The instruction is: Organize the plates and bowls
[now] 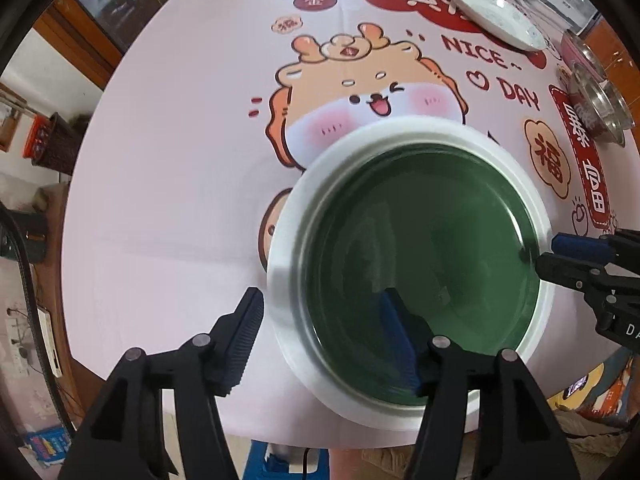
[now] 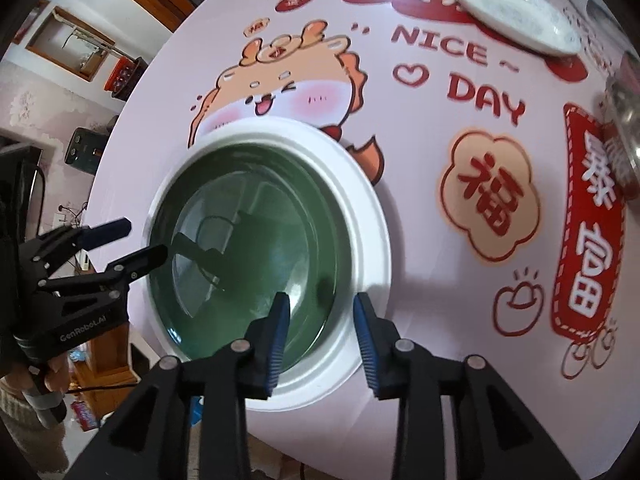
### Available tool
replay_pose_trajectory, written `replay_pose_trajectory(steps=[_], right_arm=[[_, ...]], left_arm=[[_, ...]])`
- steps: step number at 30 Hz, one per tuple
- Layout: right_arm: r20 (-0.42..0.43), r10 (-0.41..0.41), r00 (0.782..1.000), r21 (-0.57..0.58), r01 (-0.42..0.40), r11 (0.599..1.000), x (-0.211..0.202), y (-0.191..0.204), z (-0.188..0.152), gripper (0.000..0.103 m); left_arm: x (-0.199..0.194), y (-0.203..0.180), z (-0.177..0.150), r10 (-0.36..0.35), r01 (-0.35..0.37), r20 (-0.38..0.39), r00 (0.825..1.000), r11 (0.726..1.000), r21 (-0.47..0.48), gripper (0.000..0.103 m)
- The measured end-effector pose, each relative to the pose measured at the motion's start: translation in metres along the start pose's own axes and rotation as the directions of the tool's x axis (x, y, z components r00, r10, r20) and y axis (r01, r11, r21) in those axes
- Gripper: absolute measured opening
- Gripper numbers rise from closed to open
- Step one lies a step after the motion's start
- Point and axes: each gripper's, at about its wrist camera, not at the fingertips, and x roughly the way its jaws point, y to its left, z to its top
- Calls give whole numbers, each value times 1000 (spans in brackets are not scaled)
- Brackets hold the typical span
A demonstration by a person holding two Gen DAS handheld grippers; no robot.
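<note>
Left wrist view shows the round green-glazed plate [image 1: 424, 276] nested in a wider white plate [image 1: 288, 280] near the front edge of the pink cartoon-printed tablecloth [image 1: 168, 168]. The left gripper [image 1: 320, 340] stands spread apart, straddling the near-left rim without pinching. The right gripper [image 2: 320, 336] is parted too, its jaws either side of the rim. If only one closes, I reckon the glossy stack could tip or slide off the edge. A white speckled plate [image 2: 516, 12] and steel bowls [image 1: 596, 100] wait well apart.
</note>
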Motion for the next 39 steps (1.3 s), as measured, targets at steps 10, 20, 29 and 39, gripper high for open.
replay_pose_trajectory(steps=[10, 20, 29, 39], right_arm=[[5, 15, 1000, -40, -15, 999, -10, 4, 0, 33], [71, 61, 996, -40, -58, 997, -50, -7, 3, 33], [158, 95, 983, -6, -95, 995, -101, -32, 15, 34], [341, -25, 940, 82, -3, 997, -198, -100, 72, 34]], left_arm=[[-26, -9, 4, 18, -18, 30, 999, 1000, -6, 70], [-89, -30, 24, -80, 81, 149, 986, 997, -1, 77], [-153, -53, 67, -225, 229, 295, 929, 973, 18, 87], [-208, -90, 146, -244, 214, 411, 878, 970, 118, 87]])
